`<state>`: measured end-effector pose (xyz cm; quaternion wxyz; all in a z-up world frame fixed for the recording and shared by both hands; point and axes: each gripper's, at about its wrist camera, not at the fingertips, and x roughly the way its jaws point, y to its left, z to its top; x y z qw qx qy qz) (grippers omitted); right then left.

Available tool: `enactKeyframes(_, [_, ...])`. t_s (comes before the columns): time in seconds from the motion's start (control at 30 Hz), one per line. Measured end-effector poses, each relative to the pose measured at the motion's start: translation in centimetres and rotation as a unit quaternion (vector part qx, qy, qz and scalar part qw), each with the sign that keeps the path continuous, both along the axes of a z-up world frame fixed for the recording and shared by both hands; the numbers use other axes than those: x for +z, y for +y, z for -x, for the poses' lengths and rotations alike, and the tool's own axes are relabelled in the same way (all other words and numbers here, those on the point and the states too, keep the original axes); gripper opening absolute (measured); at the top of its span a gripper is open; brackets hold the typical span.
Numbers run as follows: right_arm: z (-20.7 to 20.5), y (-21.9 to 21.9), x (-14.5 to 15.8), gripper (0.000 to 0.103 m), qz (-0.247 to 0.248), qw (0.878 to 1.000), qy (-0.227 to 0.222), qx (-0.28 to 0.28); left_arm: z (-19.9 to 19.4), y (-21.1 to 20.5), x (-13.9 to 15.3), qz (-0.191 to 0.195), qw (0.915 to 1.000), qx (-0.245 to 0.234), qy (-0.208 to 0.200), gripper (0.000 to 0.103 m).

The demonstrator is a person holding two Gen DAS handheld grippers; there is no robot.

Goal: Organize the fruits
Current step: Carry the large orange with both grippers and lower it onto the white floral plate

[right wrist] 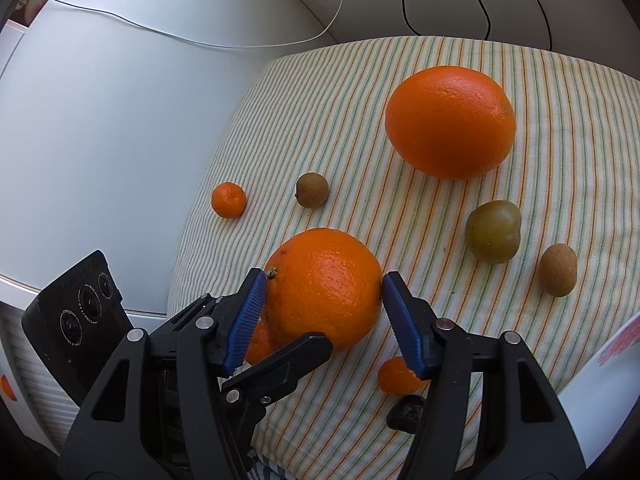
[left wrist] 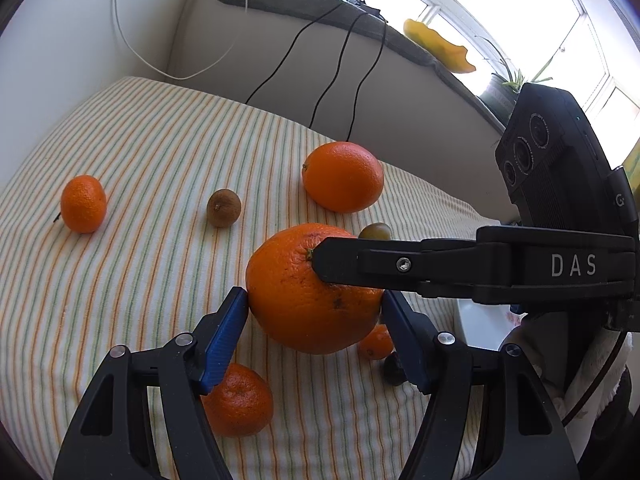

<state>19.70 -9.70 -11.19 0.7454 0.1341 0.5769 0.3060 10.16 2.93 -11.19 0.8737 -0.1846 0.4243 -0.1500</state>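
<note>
We read this as a home room: striped cloth [left wrist: 132,152] over the bench, bright window [left wrist: 520,12] far right with potted plant [left wrist: 506,88] on the sill, loose cables [left wrist: 340,68] along the wall.

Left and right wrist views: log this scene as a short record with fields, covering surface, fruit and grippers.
surface: striped cloth
gripped fruit: near orange
left gripper: pads on both sides of the near orange
right gripper: pads on both sides of the same orange
loose on cloth: far orange, small mandarin, green fruit, round brown fruit, oval brown fruit
lifted or resting: cannot tell
</note>
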Motion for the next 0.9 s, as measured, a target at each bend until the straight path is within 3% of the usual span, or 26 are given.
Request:
enactKeyframes(0.47, [3.1,-3.5,3.3,0.063,-0.008,0.999,-0.041,-0.017,2.4,-3.3,2.9,-0.011,0.9989,-0.032,-0.034,0.069])
enactKeyframes(0.9, [6.6,-10.5,5.3,0.063,-0.008,0.995,-0.063,-0.074,3.3,-10.1,3.9,-0.016,0.9937,-0.1,-0.046,0.069])
